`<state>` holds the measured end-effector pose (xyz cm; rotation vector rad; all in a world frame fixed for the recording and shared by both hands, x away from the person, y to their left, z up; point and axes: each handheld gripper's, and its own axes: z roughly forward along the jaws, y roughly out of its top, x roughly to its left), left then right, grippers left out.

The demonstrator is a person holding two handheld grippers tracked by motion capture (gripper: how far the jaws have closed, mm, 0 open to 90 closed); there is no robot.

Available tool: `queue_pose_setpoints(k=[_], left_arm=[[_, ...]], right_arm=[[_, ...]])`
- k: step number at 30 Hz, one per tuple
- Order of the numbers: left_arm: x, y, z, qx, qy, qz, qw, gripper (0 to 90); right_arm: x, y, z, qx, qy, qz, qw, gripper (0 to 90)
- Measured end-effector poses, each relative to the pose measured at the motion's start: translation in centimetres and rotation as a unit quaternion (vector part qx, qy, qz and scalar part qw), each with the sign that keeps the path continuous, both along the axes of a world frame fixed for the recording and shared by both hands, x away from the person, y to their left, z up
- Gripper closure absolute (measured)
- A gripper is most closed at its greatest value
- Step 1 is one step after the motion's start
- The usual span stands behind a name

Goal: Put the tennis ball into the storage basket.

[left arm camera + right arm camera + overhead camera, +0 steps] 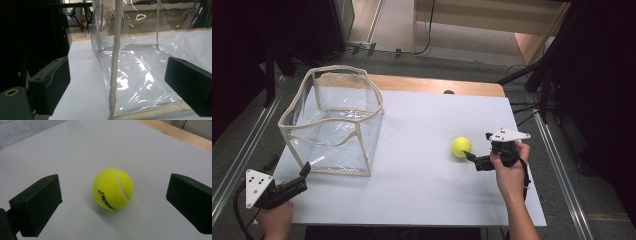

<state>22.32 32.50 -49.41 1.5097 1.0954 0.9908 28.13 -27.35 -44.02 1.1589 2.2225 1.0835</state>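
While the left tool (pixel 116 82) gapes empty, the right tool (pixel 113 202) spreads wide around the tennis ball (pixel 113 189), untouched.

White tabletop (pixel 422 150) with wooden far edge; grey floor (pixel 462 37) beyond, black cables (pixel 430 30), dark surroundings both sides.

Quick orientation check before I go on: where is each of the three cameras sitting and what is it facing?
High view: above the person's side, looking forward and down on the white table; both forearms, the left gripper and right gripper show.
Left gripper view: rides the left gripper, facing a corner seam of the clear bin; its open jaws show.
Right gripper view: rides the right gripper, facing the tennis ball; its open jaws flank it.
Shared: the ball and bin also appear in the high view.
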Motion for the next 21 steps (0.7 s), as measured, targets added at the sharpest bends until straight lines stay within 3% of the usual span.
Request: queue_pose_setpoints(k=[8,21], left_arm=[[0.0,0.0,0.0,0.003,0.002,0.001,1.0,6.8],[0.0,0.0,0.0,0.003,0.003,-0.001,1.0,6.8]], right_arm=[[1.6,0.9,0.1,-0.033,0.023,0.001,0.9992,0.0],[3.6,1.9,-0.4,-0.062,0.061,0.008,0.9962,0.0]])
